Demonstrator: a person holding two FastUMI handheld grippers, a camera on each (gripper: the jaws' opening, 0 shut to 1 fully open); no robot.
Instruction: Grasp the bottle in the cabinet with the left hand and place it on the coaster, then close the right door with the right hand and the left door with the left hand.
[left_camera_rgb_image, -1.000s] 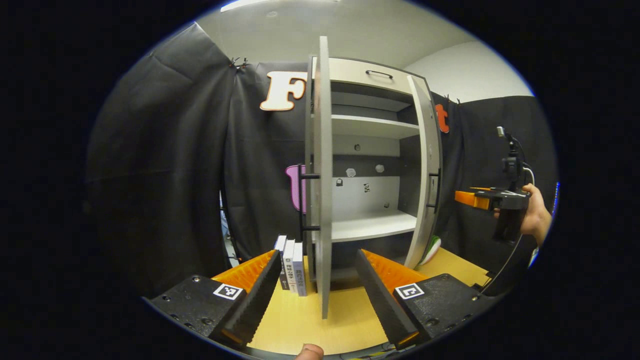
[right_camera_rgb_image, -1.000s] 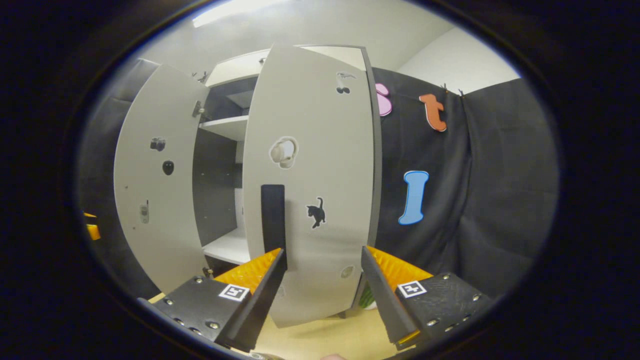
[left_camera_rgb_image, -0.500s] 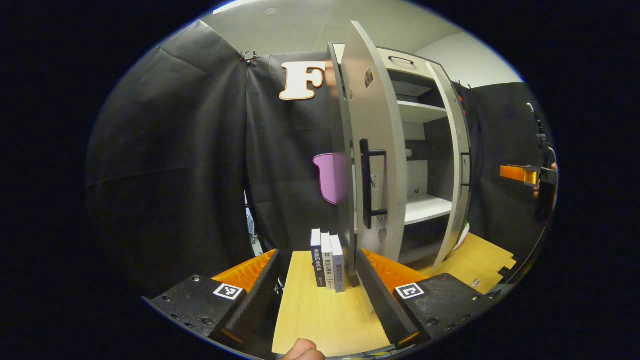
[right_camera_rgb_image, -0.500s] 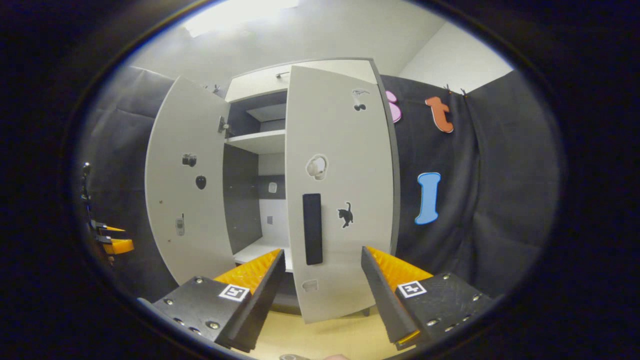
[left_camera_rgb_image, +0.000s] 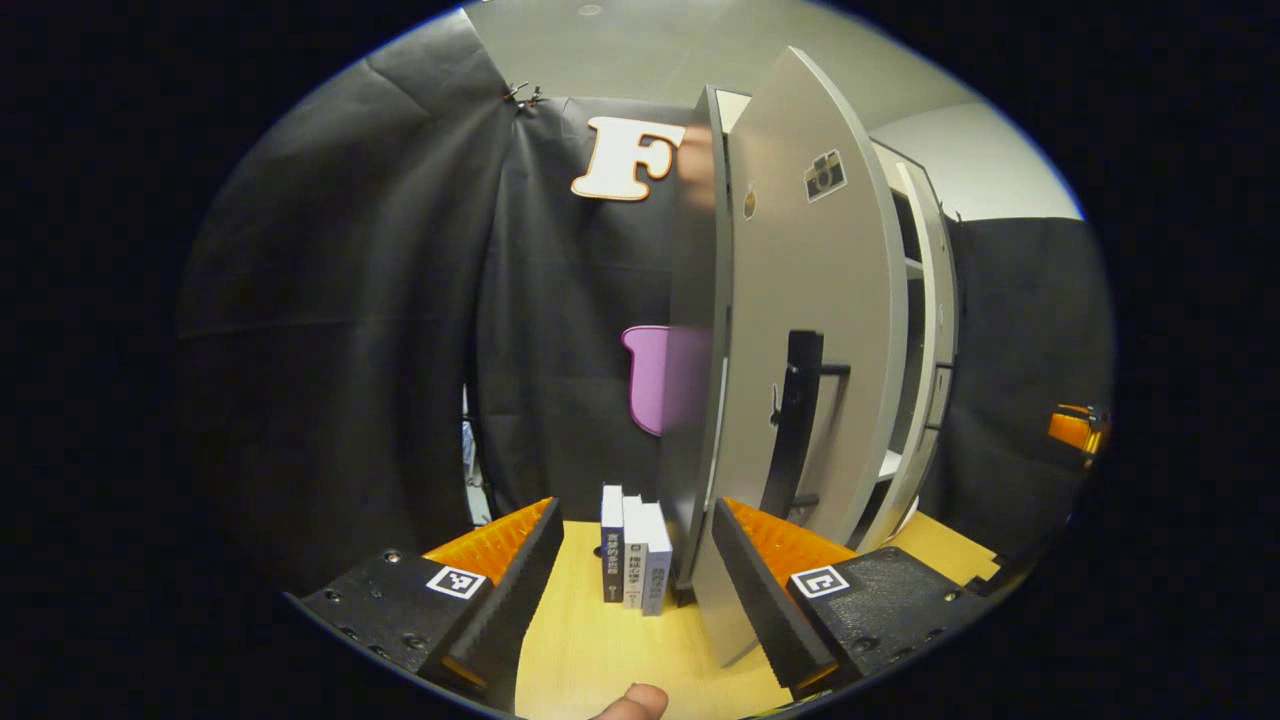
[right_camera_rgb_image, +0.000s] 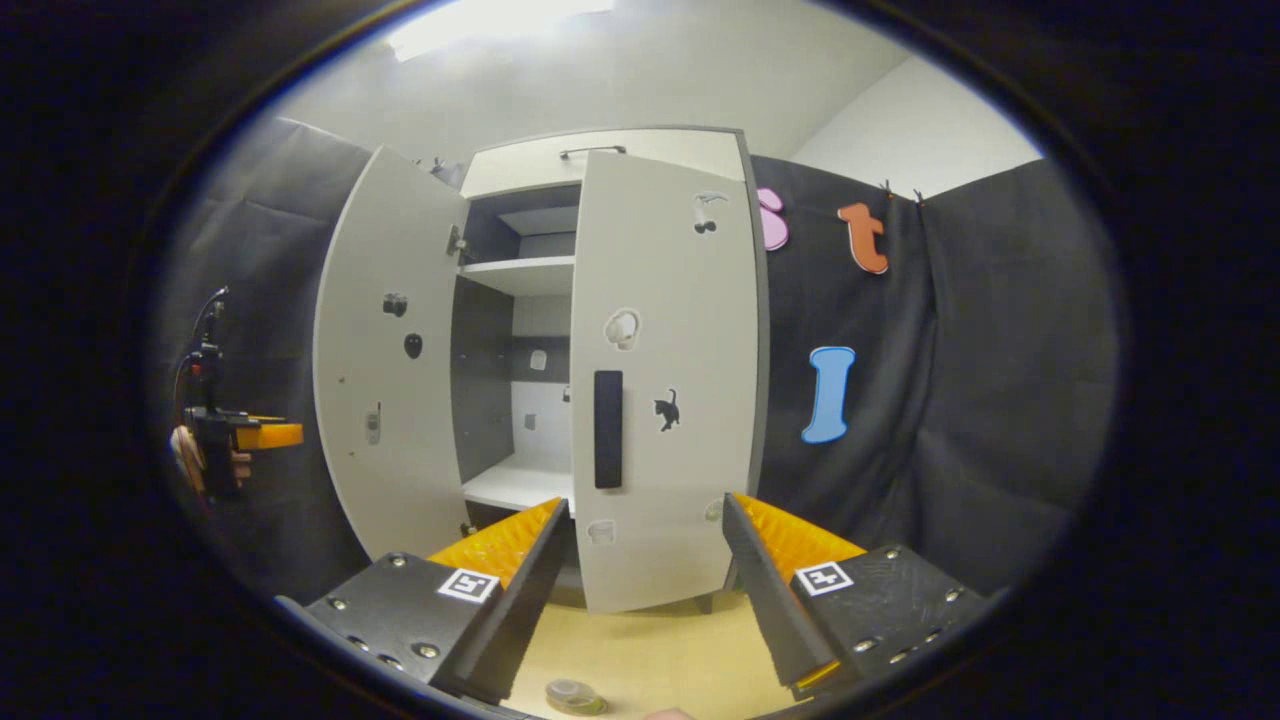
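Left grey cabinet door (left_camera_rgb_image: 810, 330), tall axis upright, stands open at 1 o'clock just past the left gripper (left_camera_rgb_image: 632, 590), jaws wide and empty; right grey door (right_camera_rgb_image: 665, 380) looks shut, right gripper (right_camera_rgb_image: 645, 590) empty, jaws wide, facing it at 12 o'clock; bottle unseen

I see black cloth (right_camera_rgb_image: 950, 400) hanging all around as the booth's wall. Above it there is a white room wall (right_camera_rgb_image: 900, 130) and a pale ceiling with a bright light (right_camera_rgb_image: 500, 20). Down low is a light wooden table (left_camera_rgb_image: 600, 650). Three small books (left_camera_rgb_image: 630, 548) stand upright on it, side by side.
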